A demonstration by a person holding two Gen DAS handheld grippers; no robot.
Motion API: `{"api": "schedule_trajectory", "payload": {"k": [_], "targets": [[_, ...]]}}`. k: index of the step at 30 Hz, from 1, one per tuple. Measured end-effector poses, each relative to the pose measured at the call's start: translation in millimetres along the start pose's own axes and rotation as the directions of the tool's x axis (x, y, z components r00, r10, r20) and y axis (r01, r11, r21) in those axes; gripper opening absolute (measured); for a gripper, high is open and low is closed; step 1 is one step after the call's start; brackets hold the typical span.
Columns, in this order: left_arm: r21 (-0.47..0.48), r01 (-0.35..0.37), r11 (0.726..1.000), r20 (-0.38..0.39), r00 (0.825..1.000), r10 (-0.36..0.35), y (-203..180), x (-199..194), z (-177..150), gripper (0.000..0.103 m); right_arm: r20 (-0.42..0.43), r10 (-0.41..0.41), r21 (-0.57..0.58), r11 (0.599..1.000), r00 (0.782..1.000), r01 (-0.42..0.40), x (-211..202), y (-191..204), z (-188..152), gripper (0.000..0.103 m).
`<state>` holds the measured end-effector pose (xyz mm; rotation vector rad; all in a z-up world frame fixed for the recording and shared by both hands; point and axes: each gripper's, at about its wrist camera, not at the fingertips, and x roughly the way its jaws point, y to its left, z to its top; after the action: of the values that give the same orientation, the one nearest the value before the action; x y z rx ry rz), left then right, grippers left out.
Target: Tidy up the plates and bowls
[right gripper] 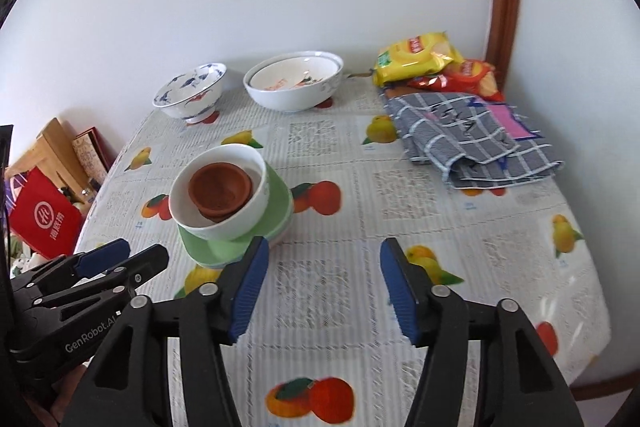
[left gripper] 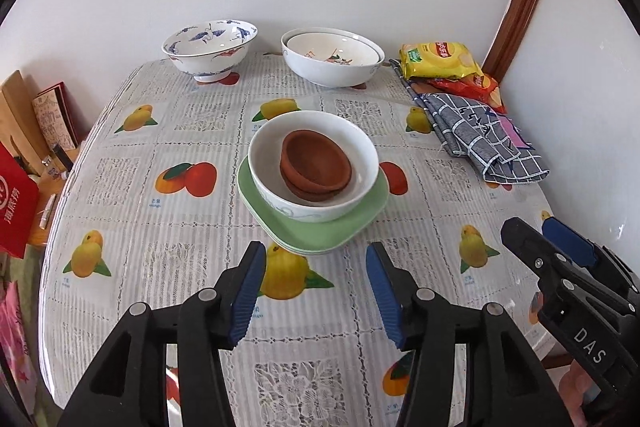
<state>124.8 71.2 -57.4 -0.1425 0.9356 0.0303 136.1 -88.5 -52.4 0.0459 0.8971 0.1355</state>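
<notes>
A white bowl (left gripper: pixel 360 163) holding stacked brown clay bowls (left gripper: pixel 316 163) sits on stacked green plates (left gripper: pixel 320 233) mid-table. The stack also shows in the right wrist view, with the white bowl (right gripper: pixel 240 223), the clay bowls (right gripper: pixel 220 189) and the green plates (right gripper: pixel 224 251). A blue-and-white bowl (left gripper: pixel 210 49) and a large white bowl with another nested inside it (left gripper: pixel 332 61) stand at the back. My left gripper (left gripper: pixel 316 287) is open and empty, just short of the stack. My right gripper (right gripper: pixel 324 291) is open and empty, right of the stack.
Snack bags (left gripper: pixel 440 61) and a checked cloth (left gripper: pixel 484 139) lie at the back right of the fruit-print tablecloth (left gripper: pixel 140 227). A red bag (right gripper: pixel 44 223) and boxes (left gripper: pixel 36 119) stand off the table's left edge. The wall is behind.
</notes>
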Motion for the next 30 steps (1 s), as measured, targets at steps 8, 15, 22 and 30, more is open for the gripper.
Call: {"api": "schedule_trajectory", "payload": {"k": [8, 15, 22, 30], "targets": [[0.035, -0.025, 0.999, 0.100, 0.995, 0.021, -28, -46, -28, 0.064, 0.098, -0.083, -0.013, 0.996, 0.992, 0.085, -56, -27, -25, 0.081], [0.061, -0.053, 0.997, 0.175, 0.984, 0.041, -41, -83, -53, 0.080, 0.134, -0.106, 0.015, 0.994, 0.985, 0.105, -94, -43, -48, 0.086], [0.045, -0.065, 0.997, 0.208, 0.977, 0.054, -39, -105, -69, 0.083, 0.165, -0.114, 0.019, 0.993, 0.980, 0.112, -122, -41, -67, 0.086], [0.011, -0.066, 0.998, 0.232, 0.971, 0.061, -32, -118, -76, 0.093, 0.182, -0.126, 0.009, 0.992, 0.975, 0.126, -136, -35, -76, 0.086]]}}
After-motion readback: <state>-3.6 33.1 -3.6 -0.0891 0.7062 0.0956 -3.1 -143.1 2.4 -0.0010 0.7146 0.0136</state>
